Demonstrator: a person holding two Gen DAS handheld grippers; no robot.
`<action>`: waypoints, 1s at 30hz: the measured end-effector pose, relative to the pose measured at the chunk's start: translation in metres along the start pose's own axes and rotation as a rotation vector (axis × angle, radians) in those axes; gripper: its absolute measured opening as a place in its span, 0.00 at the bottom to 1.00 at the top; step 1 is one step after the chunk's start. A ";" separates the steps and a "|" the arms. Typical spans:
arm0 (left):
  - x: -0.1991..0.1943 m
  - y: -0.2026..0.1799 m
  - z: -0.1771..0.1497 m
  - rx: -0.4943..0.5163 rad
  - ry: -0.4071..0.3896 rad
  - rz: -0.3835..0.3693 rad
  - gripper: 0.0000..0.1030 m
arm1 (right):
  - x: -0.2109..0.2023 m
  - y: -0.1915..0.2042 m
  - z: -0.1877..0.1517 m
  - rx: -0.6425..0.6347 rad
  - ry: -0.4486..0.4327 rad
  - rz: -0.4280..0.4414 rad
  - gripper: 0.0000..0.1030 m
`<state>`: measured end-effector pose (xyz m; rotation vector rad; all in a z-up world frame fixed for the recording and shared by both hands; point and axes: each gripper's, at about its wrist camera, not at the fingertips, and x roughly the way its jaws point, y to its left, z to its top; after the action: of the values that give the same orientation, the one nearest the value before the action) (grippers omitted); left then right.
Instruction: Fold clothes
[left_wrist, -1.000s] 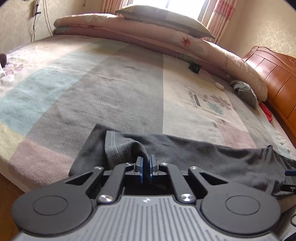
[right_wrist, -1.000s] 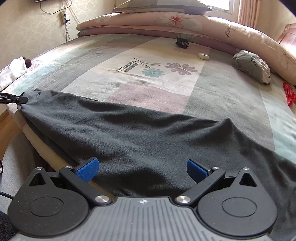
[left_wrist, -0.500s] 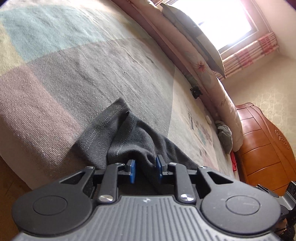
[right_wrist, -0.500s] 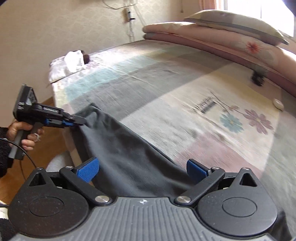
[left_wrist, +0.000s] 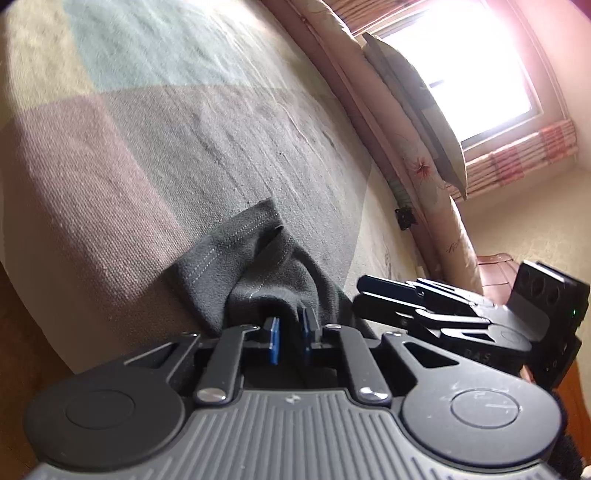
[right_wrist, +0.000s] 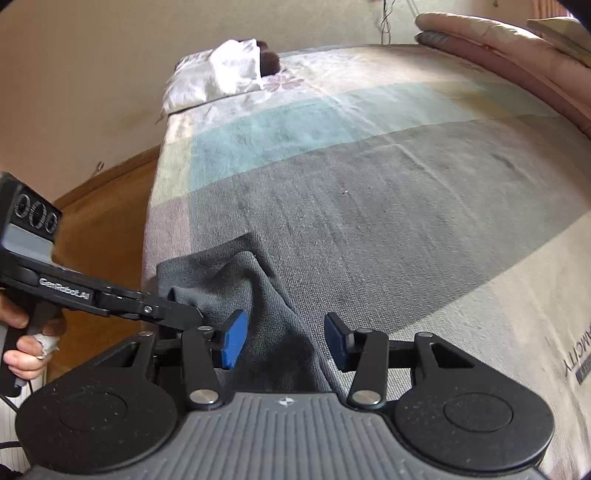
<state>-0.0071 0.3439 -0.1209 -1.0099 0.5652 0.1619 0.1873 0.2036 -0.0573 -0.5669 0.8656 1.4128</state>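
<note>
Two grippers work at the near left corner of the bed (right_wrist: 369, 192). Left gripper (left_wrist: 290, 334): jaws narrow, blue pads nipping a raised fold of the dark grey garment (left_wrist: 251, 266); they parted a little half a second ago and have just been closing again on the cloth. Right gripper (right_wrist: 284, 341): jaws half apart, having just been closing from full width, with the garment's edge lying between the pads (right_wrist: 232, 343) but not pressed by them. Compared with one second ago, the right gripper has swung across from the garment's wide middle to this corner, just beside the left gripper, and the left view has rolled. Garment location: bunched at the bed's near edge on the patchwork cover. A hand (right_wrist: 22, 347) holds the left gripper's handle. Pillows (left_wrist: 417, 122) lie along the far side.
</note>
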 end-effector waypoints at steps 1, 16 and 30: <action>-0.002 -0.004 -0.001 0.025 -0.010 0.012 0.06 | 0.005 0.001 -0.001 -0.017 0.014 -0.006 0.41; -0.038 -0.017 0.016 0.098 -0.115 0.018 0.00 | -0.006 0.023 0.003 -0.125 -0.042 -0.108 0.05; 0.010 0.000 0.004 -0.108 0.040 -0.027 0.38 | -0.024 0.039 0.000 -0.140 -0.087 -0.109 0.33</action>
<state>0.0027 0.3454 -0.1242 -1.1272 0.5838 0.1492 0.1499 0.1938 -0.0325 -0.6448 0.6608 1.3954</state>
